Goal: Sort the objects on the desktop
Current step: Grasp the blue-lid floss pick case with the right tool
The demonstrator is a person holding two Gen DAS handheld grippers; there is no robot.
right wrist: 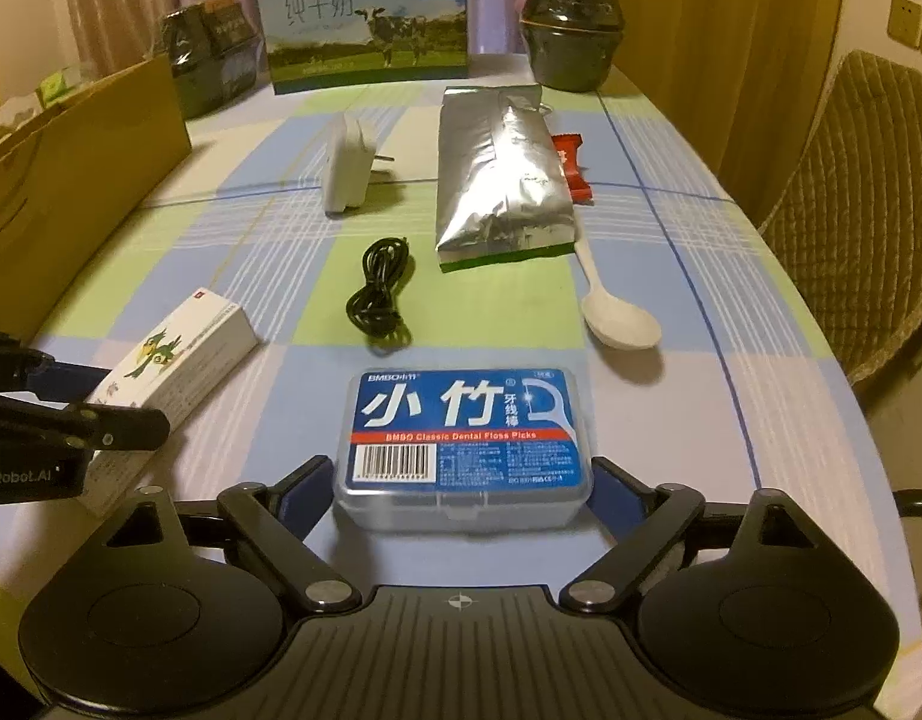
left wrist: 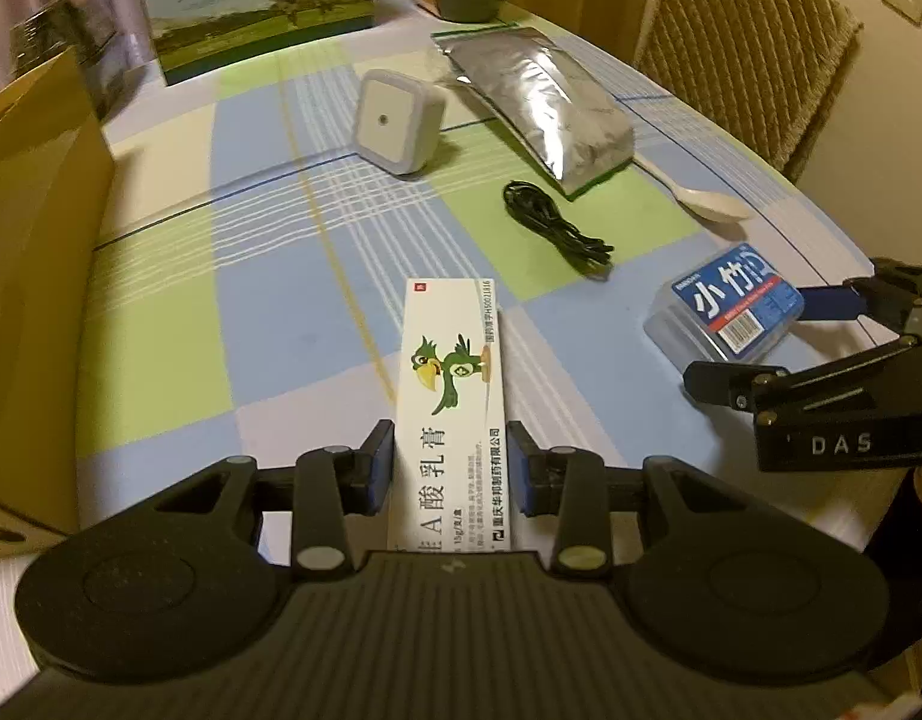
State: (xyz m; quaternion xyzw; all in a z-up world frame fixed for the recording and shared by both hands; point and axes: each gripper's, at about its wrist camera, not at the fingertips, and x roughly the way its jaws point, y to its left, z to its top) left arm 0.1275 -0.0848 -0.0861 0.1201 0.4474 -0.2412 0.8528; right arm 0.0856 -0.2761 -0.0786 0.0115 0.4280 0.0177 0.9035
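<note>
Left gripper [left wrist: 450,468] closing narrow on ointment box [left wrist: 455,372] — squaring grip | right gripper [right wrist: 461,489] straddling floss-pick case [right wrist: 468,438] wide — centring.

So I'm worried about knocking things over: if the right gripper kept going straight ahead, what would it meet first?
The floss pick box already sits between the right gripper's open fingers, so it would push that first. Beyond it, probably the black cable, though depth is unclear.

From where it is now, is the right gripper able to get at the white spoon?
Probably yes. The right gripper is open around the floss box, not clamped on it, and bare tablecloth lies between it and the white spoon ahead.
</note>
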